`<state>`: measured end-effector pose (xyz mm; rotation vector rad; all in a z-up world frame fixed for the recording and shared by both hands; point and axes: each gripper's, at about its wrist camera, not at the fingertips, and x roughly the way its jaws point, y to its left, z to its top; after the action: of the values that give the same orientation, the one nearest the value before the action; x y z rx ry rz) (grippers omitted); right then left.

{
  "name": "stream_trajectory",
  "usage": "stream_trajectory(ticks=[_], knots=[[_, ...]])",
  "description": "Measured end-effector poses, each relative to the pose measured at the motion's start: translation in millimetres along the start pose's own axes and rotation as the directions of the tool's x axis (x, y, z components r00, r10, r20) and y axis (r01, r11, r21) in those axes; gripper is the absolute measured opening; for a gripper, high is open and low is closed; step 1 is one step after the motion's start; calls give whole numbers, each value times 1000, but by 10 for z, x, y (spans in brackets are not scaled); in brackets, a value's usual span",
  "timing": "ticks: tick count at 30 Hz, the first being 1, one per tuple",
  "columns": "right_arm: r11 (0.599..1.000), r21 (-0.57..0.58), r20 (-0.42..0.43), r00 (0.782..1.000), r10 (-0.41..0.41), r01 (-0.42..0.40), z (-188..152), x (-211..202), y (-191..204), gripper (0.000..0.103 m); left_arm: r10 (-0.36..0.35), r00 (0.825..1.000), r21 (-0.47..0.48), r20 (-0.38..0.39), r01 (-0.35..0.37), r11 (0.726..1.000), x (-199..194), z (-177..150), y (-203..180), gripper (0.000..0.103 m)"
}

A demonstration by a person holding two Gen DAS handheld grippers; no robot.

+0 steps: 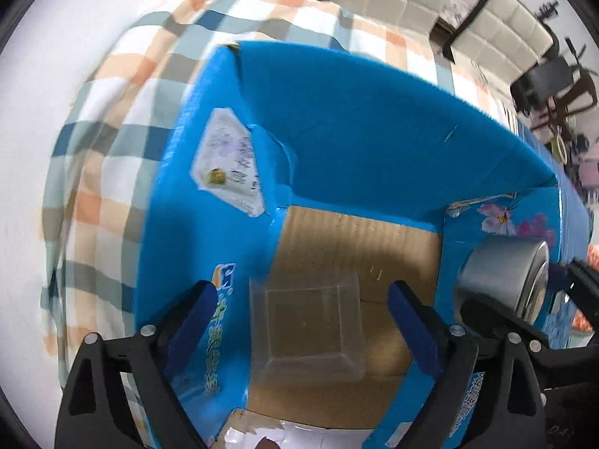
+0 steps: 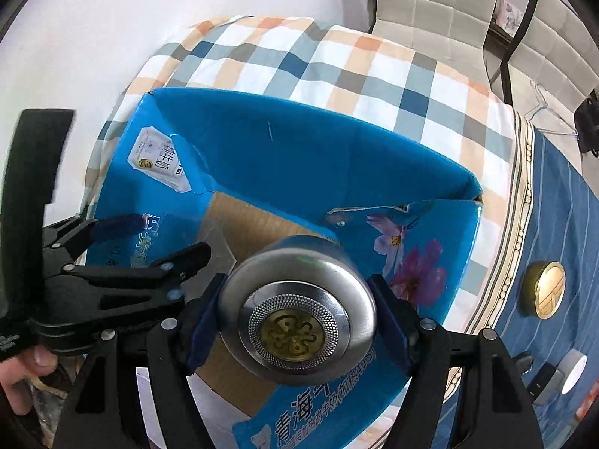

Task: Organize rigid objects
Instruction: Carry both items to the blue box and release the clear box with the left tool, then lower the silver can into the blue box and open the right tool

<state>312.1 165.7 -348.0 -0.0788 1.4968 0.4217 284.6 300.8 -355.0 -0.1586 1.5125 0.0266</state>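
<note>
An open blue cardboard box lies on a checked tablecloth. A clear plastic box sits on its brown cardboard floor. My left gripper is open, its blue pads on either side of the clear box without touching it. My right gripper is shut on a round silver metal tin with a brass emblem on its lid, held over the blue box's right side. The tin also shows in the left wrist view. The left gripper also shows in the right wrist view.
The checked tablecloth covers the far part of the table, with a blue striped cloth to the right. A gold-lidded tin and a small white round object lie there. Padded chairs stand behind.
</note>
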Motion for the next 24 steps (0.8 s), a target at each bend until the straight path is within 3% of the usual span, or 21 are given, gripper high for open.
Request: stream_trajectory(ticks=[8, 13, 18, 24], knots=[[999, 43, 17, 999, 29, -29, 0, -44, 48, 76, -6, 993, -117, 116, 20, 993, -285, -202, 242, 94], [992, 111, 26, 998, 58, -61, 59, -39, -25, 76, 101, 961, -80, 258, -83, 993, -642, -244, 274, 94], [995, 89, 13, 999, 33, -34, 59, 66, 135, 76, 127, 964, 69, 235, -147, 987, -562, -111, 271, 94], [981, 191, -8, 1000, -14, 16, 37, 347, 189, 76, 125, 973, 124, 193, -150, 981, -406, -137, 443, 94]])
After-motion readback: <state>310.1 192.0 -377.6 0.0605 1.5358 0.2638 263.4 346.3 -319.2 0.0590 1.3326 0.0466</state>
